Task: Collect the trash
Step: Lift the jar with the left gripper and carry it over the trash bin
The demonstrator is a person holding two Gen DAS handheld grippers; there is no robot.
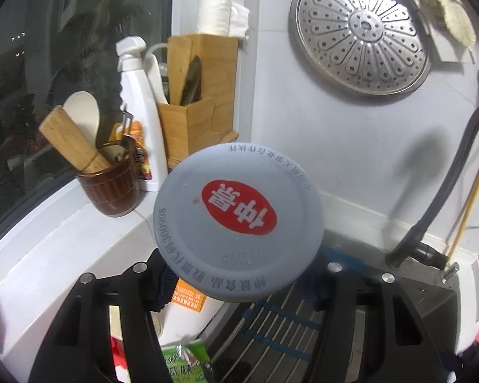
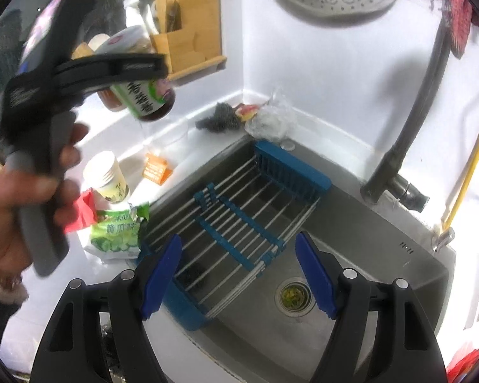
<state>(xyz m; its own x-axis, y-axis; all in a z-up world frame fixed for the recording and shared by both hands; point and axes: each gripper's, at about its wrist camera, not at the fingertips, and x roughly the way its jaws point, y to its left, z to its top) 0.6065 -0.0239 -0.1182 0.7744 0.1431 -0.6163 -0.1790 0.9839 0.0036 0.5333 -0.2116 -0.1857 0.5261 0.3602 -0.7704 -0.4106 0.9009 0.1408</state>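
Grey-lidded glass jar with green label clamped crosswise in the left gripper, lid toward twelve o'clock; right gripper gapes empty over the steel sink

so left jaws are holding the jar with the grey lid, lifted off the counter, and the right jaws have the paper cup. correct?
Not quite. The right gripper is open and empty: the right wrist view shows the paper cup lying on the counter beside the green packet. The left gripper does hold the jar, lifted off the counter.
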